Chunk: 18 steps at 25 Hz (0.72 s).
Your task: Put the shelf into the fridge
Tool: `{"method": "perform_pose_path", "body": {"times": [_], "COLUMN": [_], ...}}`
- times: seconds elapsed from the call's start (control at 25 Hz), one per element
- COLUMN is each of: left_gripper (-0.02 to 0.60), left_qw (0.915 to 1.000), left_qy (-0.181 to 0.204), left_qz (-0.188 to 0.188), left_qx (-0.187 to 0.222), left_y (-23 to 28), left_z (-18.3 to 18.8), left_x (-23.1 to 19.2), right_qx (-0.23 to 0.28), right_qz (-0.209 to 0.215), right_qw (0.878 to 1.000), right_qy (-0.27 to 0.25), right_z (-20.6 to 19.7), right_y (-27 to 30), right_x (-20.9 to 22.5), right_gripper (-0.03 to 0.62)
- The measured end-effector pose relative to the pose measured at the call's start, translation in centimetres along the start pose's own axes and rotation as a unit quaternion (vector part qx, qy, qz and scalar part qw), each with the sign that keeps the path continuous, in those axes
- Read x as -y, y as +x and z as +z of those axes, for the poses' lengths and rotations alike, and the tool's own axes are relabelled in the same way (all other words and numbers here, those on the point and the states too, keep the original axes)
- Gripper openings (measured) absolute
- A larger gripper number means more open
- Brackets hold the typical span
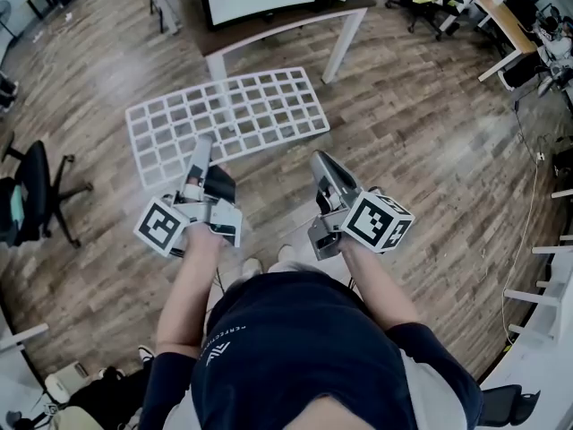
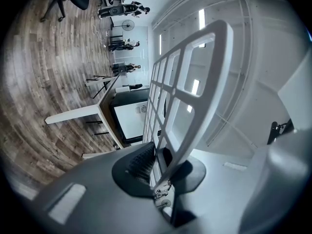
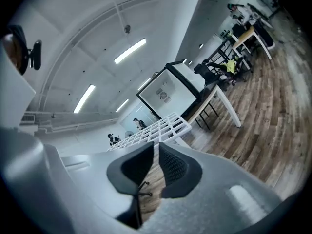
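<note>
My left gripper (image 1: 202, 149), forearm outstretched, clamps the grid shelf (image 1: 228, 115) at its near edge; right gripper (image 1: 322, 164) alongside, closed, empty.

shelf (image 1: 228, 115): white, grid of squares | floor (image 1: 403, 133) under the shelf: brown wood stripes | chair (image 1: 36, 186) left of the shelf: black | left gripper (image 1: 202, 143) and right gripper (image 1: 320, 158): grey, cubes with black-and-white squares

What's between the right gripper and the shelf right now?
Nothing in the way: the head view shows only bare wood floor between the right gripper and the shelf.
</note>
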<state>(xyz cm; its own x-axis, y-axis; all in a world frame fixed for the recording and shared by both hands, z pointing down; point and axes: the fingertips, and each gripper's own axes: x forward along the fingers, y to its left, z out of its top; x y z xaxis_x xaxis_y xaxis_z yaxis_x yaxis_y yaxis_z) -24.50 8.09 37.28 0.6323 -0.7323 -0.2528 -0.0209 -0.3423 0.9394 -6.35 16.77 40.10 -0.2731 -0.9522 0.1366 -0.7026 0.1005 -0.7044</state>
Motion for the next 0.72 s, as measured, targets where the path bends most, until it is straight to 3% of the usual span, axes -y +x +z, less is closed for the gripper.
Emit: {"method": "perform_pose_path", "body": {"times": [0.04, 0.08, 0.36, 0.72], "left_gripper": [0.038, 0.038, 0.038, 0.039], "left_qw": [1.0000, 1.0000, 1.0000, 0.9999], "left_qy": [0.002, 0.003, 0.000, 0.001], "left_qz": [0.000, 0.000, -0.004, -0.009], "left_qx": [0.001, 0.002, 0.005, 0.015], "left_y": [0.2, 0.4, 2.3, 4.3], "left_z": [-0.2, -0.4, -2.4, -4.5], "left_x": [0.0, 0.0, 0.1, 0.5], "right_qx": [0.000, 0.000, 0.000, -0.003], "right_qz": [0.008, 0.016, 0.035, 0.060], "right_qw": [1.000, 0.999, 0.994, 0.986], "right_qy": [0.014, 0.028, 0.102, 0.153], "right_z": [0.1, 0.1, 0.6, 2.1], "right_y": [0.1, 0.2, 1.8, 3.4], "right_x": [0.1, 0.2, 1.5, 3.2], "right_gripper": [0.061, 0.072, 0.102, 0.163]}}
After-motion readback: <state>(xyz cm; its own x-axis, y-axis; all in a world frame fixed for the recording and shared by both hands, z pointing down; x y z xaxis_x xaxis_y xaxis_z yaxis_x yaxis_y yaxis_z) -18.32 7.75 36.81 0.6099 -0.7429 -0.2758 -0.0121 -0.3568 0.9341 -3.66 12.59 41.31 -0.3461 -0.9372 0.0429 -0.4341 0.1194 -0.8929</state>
